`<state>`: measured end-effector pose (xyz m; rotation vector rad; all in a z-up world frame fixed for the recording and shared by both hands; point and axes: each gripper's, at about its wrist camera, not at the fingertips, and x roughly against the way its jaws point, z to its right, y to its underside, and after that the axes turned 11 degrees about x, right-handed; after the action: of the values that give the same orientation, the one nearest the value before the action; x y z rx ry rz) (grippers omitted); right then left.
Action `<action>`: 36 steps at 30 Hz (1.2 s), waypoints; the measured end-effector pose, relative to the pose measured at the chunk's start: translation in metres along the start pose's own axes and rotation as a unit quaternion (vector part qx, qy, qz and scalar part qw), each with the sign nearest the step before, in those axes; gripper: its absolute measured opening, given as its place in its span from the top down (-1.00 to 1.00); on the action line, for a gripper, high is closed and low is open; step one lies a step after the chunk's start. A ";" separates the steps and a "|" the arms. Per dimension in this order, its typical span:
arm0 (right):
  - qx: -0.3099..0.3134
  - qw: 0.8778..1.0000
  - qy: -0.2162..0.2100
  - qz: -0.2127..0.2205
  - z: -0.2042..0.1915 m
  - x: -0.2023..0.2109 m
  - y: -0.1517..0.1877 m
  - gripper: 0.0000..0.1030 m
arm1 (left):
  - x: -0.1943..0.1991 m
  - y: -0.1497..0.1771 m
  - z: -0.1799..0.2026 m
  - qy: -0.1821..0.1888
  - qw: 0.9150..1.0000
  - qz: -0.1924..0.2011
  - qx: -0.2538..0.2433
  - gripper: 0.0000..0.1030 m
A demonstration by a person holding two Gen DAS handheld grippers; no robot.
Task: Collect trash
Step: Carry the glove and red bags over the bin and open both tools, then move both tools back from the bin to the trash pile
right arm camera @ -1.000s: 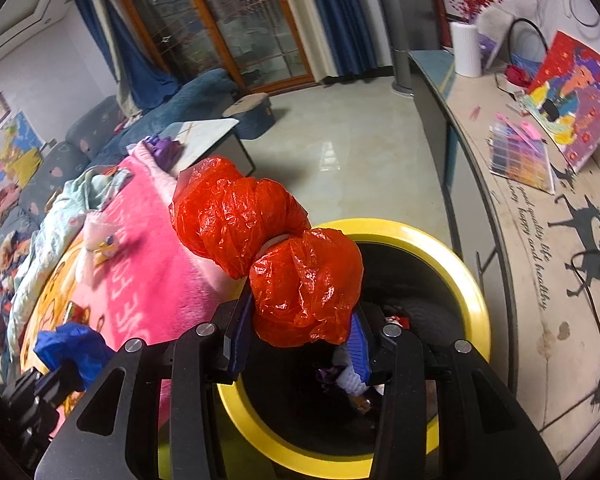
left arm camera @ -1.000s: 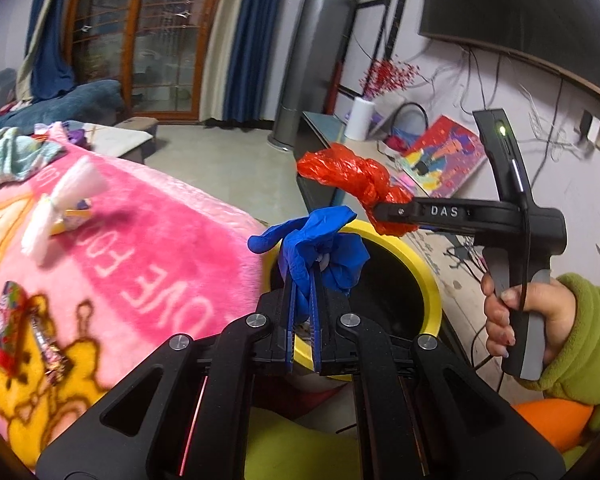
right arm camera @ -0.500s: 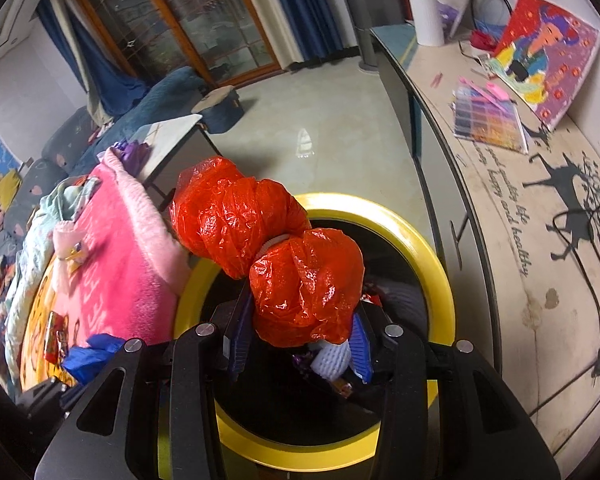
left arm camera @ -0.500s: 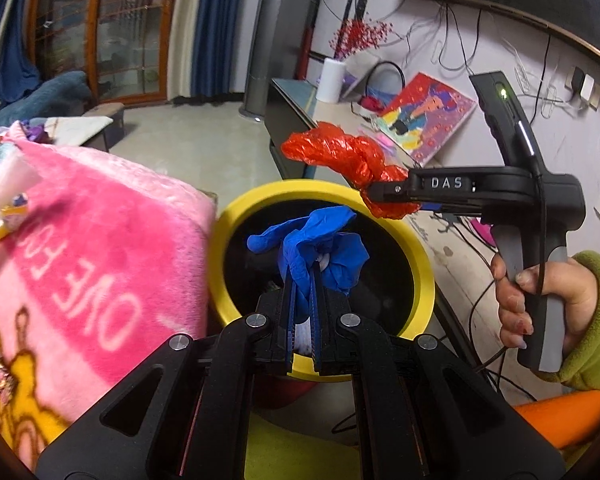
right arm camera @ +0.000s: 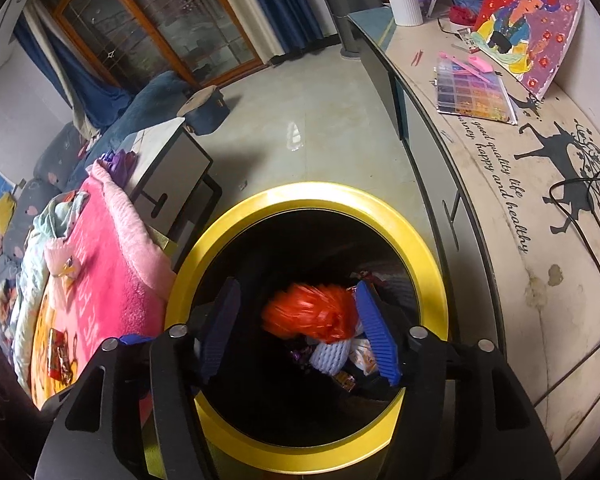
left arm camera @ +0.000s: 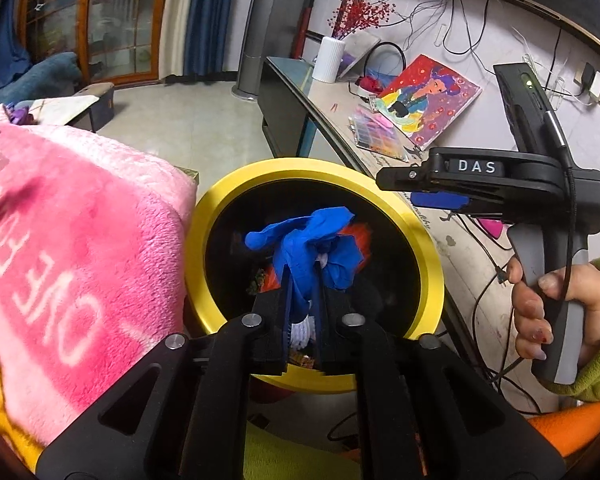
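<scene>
A bin with a yellow rim (left arm camera: 432,240) (right arm camera: 428,248) stands between the pink blanket and the desk. My left gripper (left arm camera: 302,280) is shut on a crumpled blue glove (left arm camera: 312,236) and holds it over the bin's mouth. My right gripper (right arm camera: 296,320) is open and empty above the bin; it also shows in the left wrist view (left arm camera: 396,182). A red plastic bag (right arm camera: 312,312) is blurred, falling inside the bin onto other trash; its edge shows behind the glove (left arm camera: 358,236).
A pink blanket (left arm camera: 72,232) (right arm camera: 100,264) lies left of the bin, with candy wrappers (right arm camera: 60,352) on it. A desk (right arm camera: 512,184) with a painting (right arm camera: 528,20), a bead box (right arm camera: 474,94) and cables runs along the right. Bare floor (right arm camera: 320,120) lies beyond the bin.
My right gripper opened and let go of the red bag, which dropped into the bin. My left gripper moved with the blue glove further over the bin's mouth.
</scene>
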<state>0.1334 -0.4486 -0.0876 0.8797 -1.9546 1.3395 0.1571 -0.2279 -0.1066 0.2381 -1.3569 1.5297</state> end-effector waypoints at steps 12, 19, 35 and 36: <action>0.013 1.000 -0.001 0.024 -0.010 0.010 -0.005 -0.45 | 0.028 -0.002 -0.019 -0.024 0.998 0.037 0.046 -0.78; 0.052 0.997 -0.015 0.053 -0.033 0.023 -0.009 -0.53 | 0.054 -0.003 -0.027 -0.057 0.994 0.078 0.053 -0.78; 0.160 0.980 -0.092 0.078 -0.116 0.042 -0.013 -0.65 | 0.122 0.000 -0.065 -0.113 0.975 0.163 0.102 -0.78; 0.164 0.979 -0.095 0.078 -0.120 0.042 -0.013 -0.65 | 0.127 0.001 -0.069 -0.119 0.973 0.167 0.105 -0.78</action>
<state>0.1320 -0.3468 -0.0109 1.0598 -2.0120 1.7638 0.1307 -0.1023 -0.0404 0.3463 -1.4748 1.9826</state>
